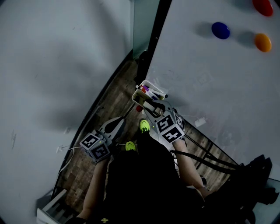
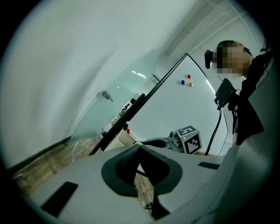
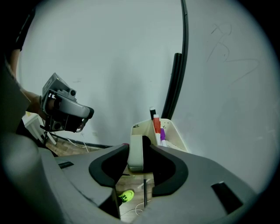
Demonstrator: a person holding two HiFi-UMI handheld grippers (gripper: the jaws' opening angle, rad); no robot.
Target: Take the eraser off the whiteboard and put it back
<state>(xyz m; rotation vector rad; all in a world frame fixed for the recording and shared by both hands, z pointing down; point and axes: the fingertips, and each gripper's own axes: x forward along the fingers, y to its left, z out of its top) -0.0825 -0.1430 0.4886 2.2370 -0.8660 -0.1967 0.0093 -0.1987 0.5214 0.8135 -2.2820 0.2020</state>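
A pale eraser (image 3: pixel 135 153) stands upright between the jaws of my right gripper (image 3: pixel 138 155), which is shut on it just in front of the cream tray (image 3: pixel 177 138) hung at the whiteboard's (image 1: pixel 210 74) lower edge. Red and purple markers (image 3: pixel 157 129) stick up in that tray. In the head view, the right gripper (image 1: pixel 151 106) reaches to the tray (image 1: pixel 136 97) from below. My left gripper (image 1: pixel 119 124) hangs beside it to the left, apart from the tray. Its jaws (image 2: pixel 139 151) meet at the tips with nothing between them.
Blue (image 1: pixel 220 30), orange (image 1: pixel 262 42) and red (image 1: pixel 263 6) magnets sit high on the whiteboard. A black stand post (image 1: pixel 153 39) runs along the board's left edge. A grey wall (image 1: pixel 57 57) lies to the left. Cables (image 1: pixel 205 157) and the person's yellow-green shoes (image 1: pixel 144 126) are on the wood floor.
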